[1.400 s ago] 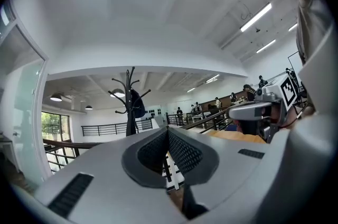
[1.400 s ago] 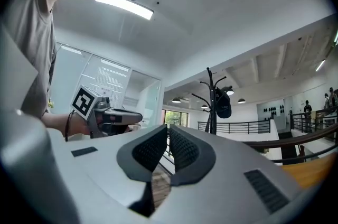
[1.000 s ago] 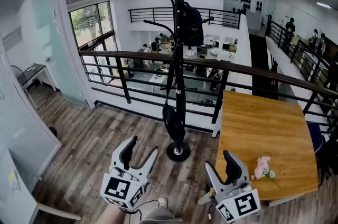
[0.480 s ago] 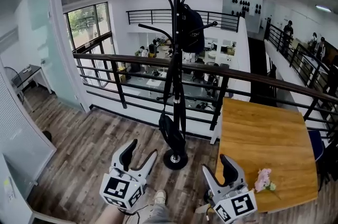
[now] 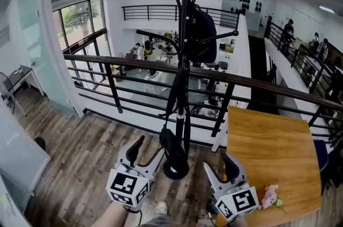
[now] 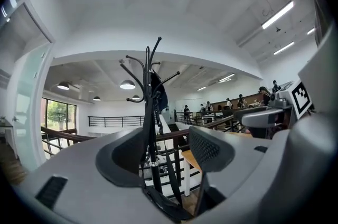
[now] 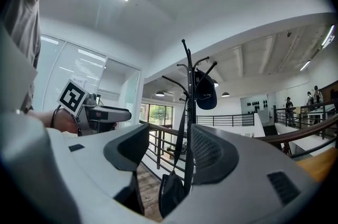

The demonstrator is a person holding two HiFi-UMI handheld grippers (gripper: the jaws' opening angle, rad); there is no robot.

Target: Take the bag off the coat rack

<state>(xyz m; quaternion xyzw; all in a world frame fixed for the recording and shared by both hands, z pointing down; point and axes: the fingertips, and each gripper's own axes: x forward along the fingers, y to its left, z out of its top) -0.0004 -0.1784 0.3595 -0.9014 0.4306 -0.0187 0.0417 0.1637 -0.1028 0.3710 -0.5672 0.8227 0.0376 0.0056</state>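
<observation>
The rack stands straight ahead on the wood floor, just this side of a railing. The bag, small and black, hangs low beside the pole, just above the round base. Its long strap runs up along the pole, and I cannot tell which hook carries it. A dark cap sits on an upper hook. To the right is a wooden surface.

The left tool and the right tool are both released, jaws apart with nothing between them, and held low, short of the rack. Each gripper view looks past its jaws at the pole and bag.

The step in hand looks like the approach. To do it well, trace the strap up to its hook first and take it there, not at the bag. Lift the strap up and over the hook's upturned tip; a sideways pull could tip the rack on its narrow base. The second tool could steady the bag so it does not swing into the pole. Stay clear of the cap.
</observation>
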